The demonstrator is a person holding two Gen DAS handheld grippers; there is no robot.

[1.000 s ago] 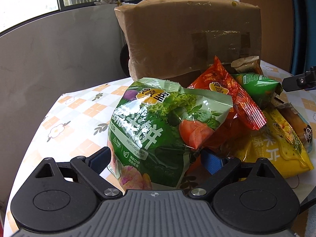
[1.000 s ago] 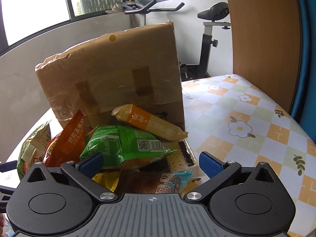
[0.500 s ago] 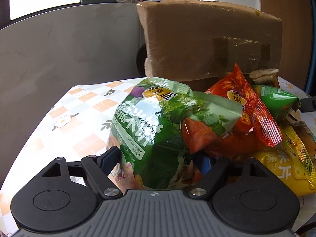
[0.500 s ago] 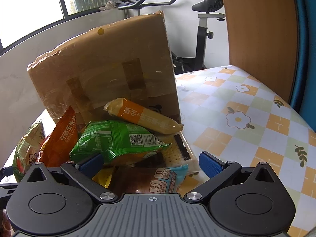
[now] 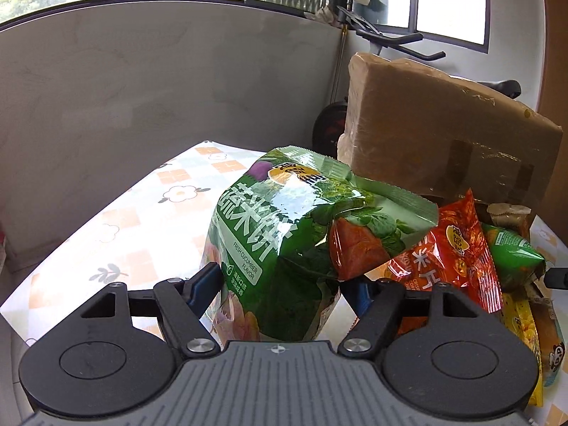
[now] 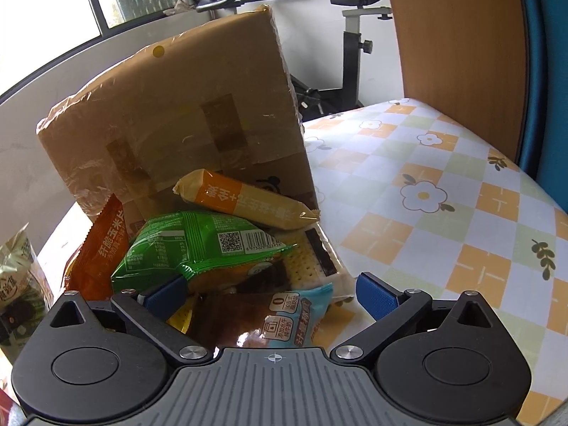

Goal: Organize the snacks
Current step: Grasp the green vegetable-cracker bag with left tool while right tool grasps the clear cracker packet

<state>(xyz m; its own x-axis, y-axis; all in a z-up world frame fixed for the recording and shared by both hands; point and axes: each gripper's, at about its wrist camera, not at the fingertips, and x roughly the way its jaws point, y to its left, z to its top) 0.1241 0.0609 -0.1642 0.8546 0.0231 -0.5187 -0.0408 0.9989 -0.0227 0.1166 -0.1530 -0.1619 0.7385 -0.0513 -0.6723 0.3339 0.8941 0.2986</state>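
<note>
My left gripper is shut on a big green snack bag and holds its lower part, lifted off the table. Right of it lie an orange-red chip bag, a small green bag and a yellow bag. My right gripper is open, low over the pile, with a brown-and-blue packet between its fingers. Ahead of it lie the small green bag, an orange-and-tan bar packet, a cracker pack and the orange-red bag.
A tall taped cardboard box stands behind the pile; it also shows in the left wrist view. The floral checked tablecloth stretches to the right. A grey wall bounds the table's left, an exercise bike stands behind.
My left gripper has closed on the green bag and swung it up and to the left, away from the pile. My right gripper has moved lower and closer over the pile.
</note>
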